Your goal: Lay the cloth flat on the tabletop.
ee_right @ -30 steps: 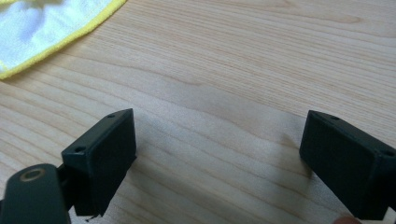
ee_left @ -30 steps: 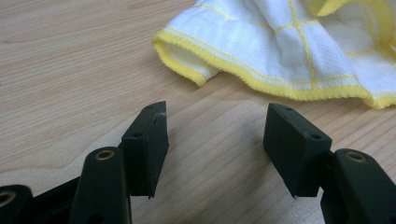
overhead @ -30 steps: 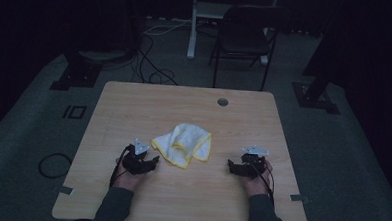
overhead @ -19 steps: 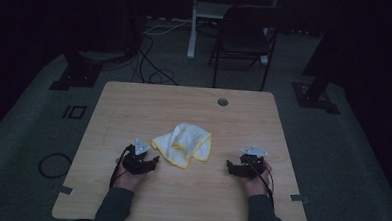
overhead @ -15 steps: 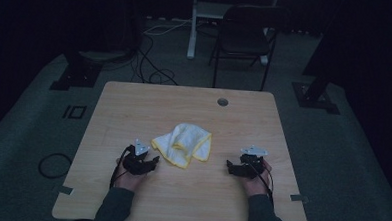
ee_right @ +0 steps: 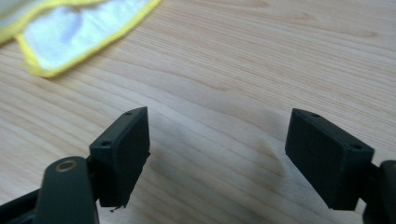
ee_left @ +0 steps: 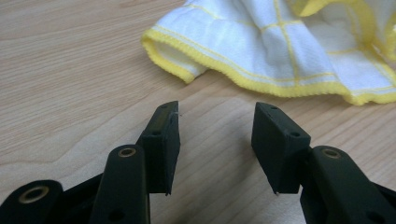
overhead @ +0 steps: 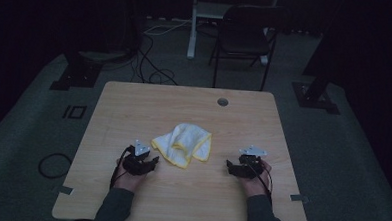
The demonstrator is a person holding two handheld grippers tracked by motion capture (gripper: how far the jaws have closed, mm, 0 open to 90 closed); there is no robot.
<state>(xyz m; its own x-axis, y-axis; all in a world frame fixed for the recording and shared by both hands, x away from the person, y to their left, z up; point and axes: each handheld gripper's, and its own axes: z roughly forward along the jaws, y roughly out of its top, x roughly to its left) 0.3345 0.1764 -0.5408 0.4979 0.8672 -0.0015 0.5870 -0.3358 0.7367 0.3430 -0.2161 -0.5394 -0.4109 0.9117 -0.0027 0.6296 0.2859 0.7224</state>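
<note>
A: Wooden desk (overhead: 134, 108), white-and-yellow cloth (overhead: 183, 144) crumpled just nearer the front edge than centre.

B: Left gripper (overhead: 154, 161) beside it, jaws apart, empty. Right gripper (overhead: 228, 165) near the front-right, jaws wide, empty.

no readable text, no label, no brand, no number, no sign in any view, plain white cloth (overhead: 182, 144) with yellow edge, bare wooden table (overhead: 134, 108), black gripper jaws without marking
</note>
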